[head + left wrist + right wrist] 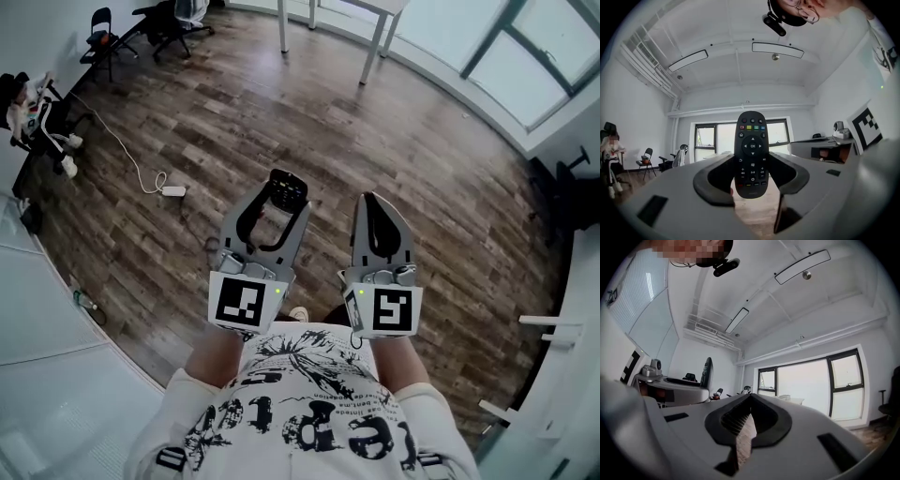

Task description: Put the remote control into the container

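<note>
The black remote control (751,154) stands upright between the pads of my left gripper (751,169), buttons facing the camera, top end sticking out past the fingertips. In the head view the remote control (288,188) pokes out of the left gripper (279,210), which I hold in front of my chest above the floor. My right gripper (371,201) hangs beside it, jaws closed together with nothing in them. The right gripper view shows its tips (750,398) meeting, and the remote control (707,373) edge-on at the left. No container is in view.
Below me is a wooden floor (394,141). A white power strip (173,191) with its cable lies to the left. Office chairs (103,37) stand at the far left, white table legs (373,47) at the top, windows (525,56) at the upper right.
</note>
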Available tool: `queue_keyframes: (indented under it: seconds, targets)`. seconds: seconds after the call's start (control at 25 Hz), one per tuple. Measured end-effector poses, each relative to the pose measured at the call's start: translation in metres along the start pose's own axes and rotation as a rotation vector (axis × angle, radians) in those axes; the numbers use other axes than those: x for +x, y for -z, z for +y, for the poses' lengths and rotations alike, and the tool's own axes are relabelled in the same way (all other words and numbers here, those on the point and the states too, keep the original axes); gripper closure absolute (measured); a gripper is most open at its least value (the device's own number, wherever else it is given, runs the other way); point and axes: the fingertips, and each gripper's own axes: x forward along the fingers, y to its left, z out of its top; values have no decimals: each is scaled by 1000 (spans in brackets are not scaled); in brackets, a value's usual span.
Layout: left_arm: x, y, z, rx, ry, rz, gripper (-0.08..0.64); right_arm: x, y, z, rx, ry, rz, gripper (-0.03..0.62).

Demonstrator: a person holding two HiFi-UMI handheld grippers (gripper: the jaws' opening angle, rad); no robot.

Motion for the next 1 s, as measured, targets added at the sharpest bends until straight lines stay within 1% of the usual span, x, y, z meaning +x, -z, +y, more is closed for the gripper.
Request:
queue_keyframes:
  seconds: [0.12,0.24,0.44,0.64,0.76,1.0]
  targets:
    - [1,1,4,-4,-11,6,327,3,4,0,8,-6,18,588]
    - [11,6,7,-21,-16,24,327,9,10,-7,52,-18,41,588]
    - [44,20,3,-21,-17,61,327,32,29,-36,67,-17,71,588]
    - [81,25,-2,-29,-34,80,327,57,43,-63,87,-64,98,588]
    - [112,20,-3,-21,-60,83,327,79,40,-90,96,-88,81,588]
    - [188,9,-22,-32,-107,74,327,118,36,-168,88,-122,71,588]
